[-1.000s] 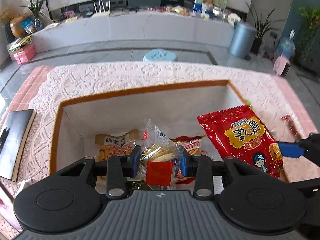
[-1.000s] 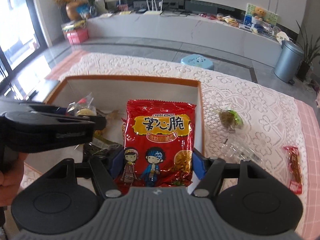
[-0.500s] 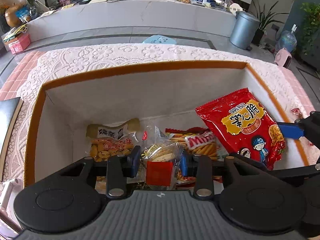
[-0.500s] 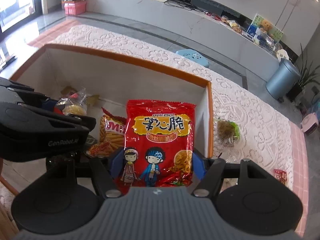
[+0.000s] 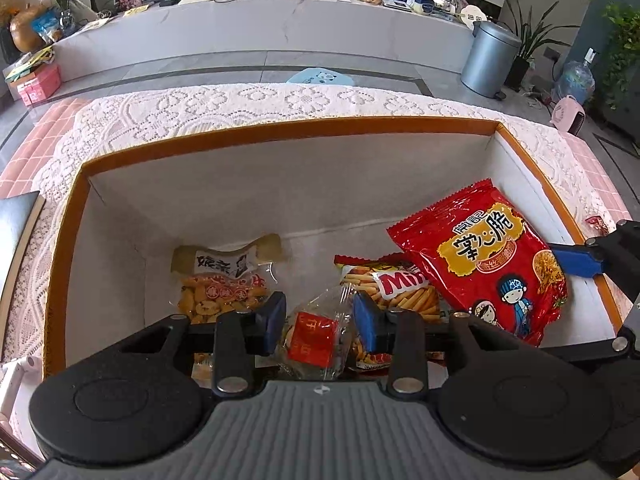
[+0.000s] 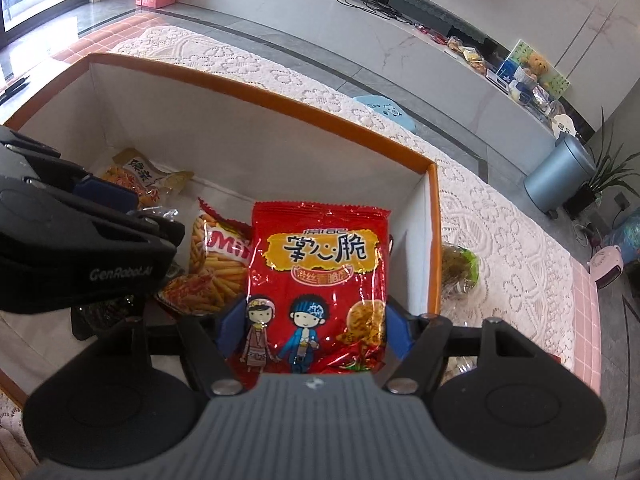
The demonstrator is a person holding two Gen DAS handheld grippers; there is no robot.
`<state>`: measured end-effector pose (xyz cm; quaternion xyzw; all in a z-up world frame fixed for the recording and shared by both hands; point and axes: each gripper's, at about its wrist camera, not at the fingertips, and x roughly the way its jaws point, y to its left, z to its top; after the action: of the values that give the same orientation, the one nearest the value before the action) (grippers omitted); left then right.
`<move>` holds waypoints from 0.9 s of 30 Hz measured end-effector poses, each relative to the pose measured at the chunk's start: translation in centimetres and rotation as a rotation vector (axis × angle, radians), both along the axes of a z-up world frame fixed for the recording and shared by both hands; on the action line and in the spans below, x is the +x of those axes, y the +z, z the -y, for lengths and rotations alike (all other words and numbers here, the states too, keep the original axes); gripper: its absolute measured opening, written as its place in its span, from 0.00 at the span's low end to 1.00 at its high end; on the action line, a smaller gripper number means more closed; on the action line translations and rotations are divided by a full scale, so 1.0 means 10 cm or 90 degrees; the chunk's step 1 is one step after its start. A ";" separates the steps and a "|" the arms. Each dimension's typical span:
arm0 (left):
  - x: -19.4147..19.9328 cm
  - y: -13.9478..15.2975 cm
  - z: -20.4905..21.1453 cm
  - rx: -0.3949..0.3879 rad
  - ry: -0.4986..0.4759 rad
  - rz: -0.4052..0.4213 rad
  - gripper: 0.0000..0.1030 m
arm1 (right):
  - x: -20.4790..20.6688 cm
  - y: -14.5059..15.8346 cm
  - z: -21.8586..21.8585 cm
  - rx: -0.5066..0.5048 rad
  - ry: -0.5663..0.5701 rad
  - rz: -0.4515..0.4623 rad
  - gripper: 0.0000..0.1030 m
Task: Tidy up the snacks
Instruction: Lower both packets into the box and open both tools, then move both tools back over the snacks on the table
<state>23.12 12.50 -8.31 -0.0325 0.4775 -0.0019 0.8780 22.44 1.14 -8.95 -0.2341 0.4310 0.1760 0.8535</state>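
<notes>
An orange-rimmed white box (image 5: 280, 130) (image 6: 256, 88) stands on the lace cloth. My left gripper (image 5: 320, 316) is low inside it, jaws apart around a clear cracker packet with a red label (image 5: 316, 338); contact with the pads is unclear. My right gripper (image 6: 314, 326) is shut on a big red noodle-snack bag (image 6: 320, 276) (image 5: 484, 256), held inside the box's right end. A yellow snack pack (image 5: 224, 284) (image 6: 140, 176) and a Mimi stick bag (image 5: 396, 288) (image 6: 216, 264) lie on the box floor.
A green-tinted clear packet (image 6: 460, 268) lies on the cloth right of the box. A small red packet (image 5: 596, 222) lies at the right rim. A dark book (image 5: 16, 224) lies left of the box. The lace cloth (image 5: 240, 108) covers the table.
Both grippers have gone down into the box with their packets. The left jaws have spread a little around the cracker packet. The red bag has sunk past the rim.
</notes>
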 end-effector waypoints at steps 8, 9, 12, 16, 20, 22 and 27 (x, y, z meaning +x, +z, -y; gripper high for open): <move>-0.05 0.05 0.02 0.005 -0.009 0.031 0.65 | 0.01 0.02 -0.02 0.003 -0.005 -0.002 0.73; -0.05 0.05 0.02 0.006 -0.008 0.033 0.67 | 0.00 0.03 -0.02 0.005 -0.005 -0.001 0.75; -0.06 0.06 0.01 0.006 -0.007 0.038 0.69 | -0.02 0.05 -0.02 0.010 0.000 0.004 0.81; -0.10 0.09 0.01 0.007 -0.009 0.049 0.70 | -0.06 0.08 -0.02 0.006 0.000 0.025 0.83; -0.15 0.12 -0.02 0.004 -0.001 0.071 0.70 | -0.11 0.15 0.02 0.023 -0.009 0.034 0.84; -0.18 0.15 -0.03 -0.001 0.004 0.083 0.70 | -0.15 0.21 0.06 0.038 -0.018 0.041 0.85; -0.28 0.23 -0.05 -0.005 0.018 0.124 0.70 | -0.31 0.35 0.15 0.077 -0.033 0.074 0.88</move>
<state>20.28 12.99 -6.05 -0.0425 0.3892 0.0053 0.9201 19.30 -0.39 -5.44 -0.1809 0.3752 0.1657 0.8939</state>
